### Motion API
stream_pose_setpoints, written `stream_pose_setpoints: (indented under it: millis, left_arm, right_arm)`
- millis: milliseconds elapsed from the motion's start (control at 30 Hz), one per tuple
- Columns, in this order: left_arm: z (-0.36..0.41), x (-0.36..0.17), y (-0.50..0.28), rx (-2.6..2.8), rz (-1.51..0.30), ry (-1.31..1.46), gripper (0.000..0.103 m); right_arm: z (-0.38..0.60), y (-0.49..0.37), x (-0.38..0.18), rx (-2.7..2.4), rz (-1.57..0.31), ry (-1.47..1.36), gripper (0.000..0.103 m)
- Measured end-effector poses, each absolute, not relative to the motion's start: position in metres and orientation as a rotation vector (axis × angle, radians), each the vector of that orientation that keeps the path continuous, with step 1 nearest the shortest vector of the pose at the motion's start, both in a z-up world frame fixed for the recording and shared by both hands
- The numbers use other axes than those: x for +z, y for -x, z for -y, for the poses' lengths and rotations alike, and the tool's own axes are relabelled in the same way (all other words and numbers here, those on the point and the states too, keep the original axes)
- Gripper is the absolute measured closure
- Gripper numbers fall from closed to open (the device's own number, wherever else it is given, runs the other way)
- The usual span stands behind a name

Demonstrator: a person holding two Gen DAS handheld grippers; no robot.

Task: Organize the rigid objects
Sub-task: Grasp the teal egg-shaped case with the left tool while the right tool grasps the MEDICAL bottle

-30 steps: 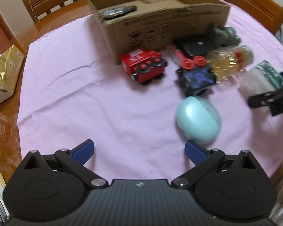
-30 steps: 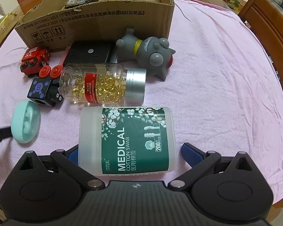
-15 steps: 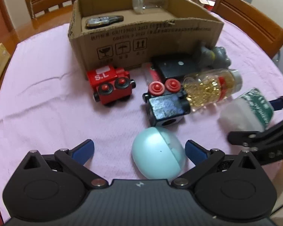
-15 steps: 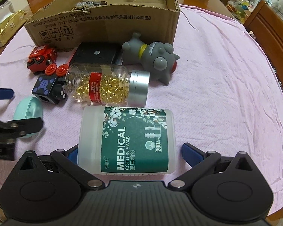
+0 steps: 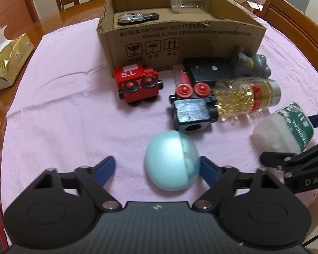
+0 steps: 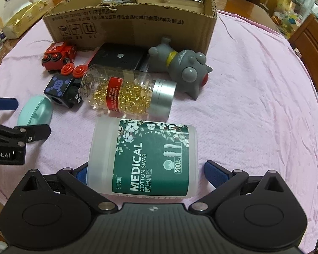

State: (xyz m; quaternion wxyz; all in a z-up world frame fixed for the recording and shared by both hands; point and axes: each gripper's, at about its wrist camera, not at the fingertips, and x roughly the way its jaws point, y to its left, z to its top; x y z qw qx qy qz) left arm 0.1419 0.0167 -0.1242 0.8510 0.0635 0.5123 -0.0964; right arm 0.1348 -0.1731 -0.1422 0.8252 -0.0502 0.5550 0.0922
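Two things lay between my spread fingers on the pink-clothed desk [image 5: 53, 105]: a pale blue egg-shaped case [image 5: 172, 160] inside my left gripper [image 5: 156, 167], close against its right finger, and a cotton swab jar [image 6: 142, 158] on its side inside my right gripper [image 6: 146, 169]. Both pairs of fingers stood open, closed on nothing; whether they touched their objects I could not tell.

Just beyond the jar lay a capsule bottle [image 6: 127, 93] with a silver cap, and left of it a black toy block [image 6: 62, 89] with red wheels. Farther off were a red toy train [image 5: 137, 84], a black box [image 5: 209, 72] and a grey rubber toy [image 6: 180, 65].

At the far side stood a cardboard box [image 5: 180, 44], holding a clear jar [image 5: 188, 1] on its side and a tape dispenser [image 5: 137, 18]. A gold packet [image 5: 8, 63] lay at the far left.
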Motion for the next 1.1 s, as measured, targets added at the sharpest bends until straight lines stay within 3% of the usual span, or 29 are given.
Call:
stream_pose_setpoints:
  millis: [67,133,467,1100]
  left_arm:
    - [-0.011,-0.122,-0.141,-0.191,-1.083,-0.129,0.036]
    - [-0.006,-0.121,-0.14,-0.18,-1.086,-0.123,0.04]
    - [0.006,-0.119,-0.142,-0.131,-1.095,-0.094,0.049]
    - [0.003,-0.119,-0.148,-0.173,-1.127,-0.101,0.05]
  right_arm:
    - [0.173,-0.136,-0.142,0.212,-1.184,0.118,0.0]
    - [0.174,-0.137,-0.141,0.228,-1.188,0.128,0.0]
    - [0.17,-0.144,-0.143,0.267,-1.205,0.158,0.0]
    - [0.164,-0.154,-0.126,0.248,-1.196,0.133,0.004]
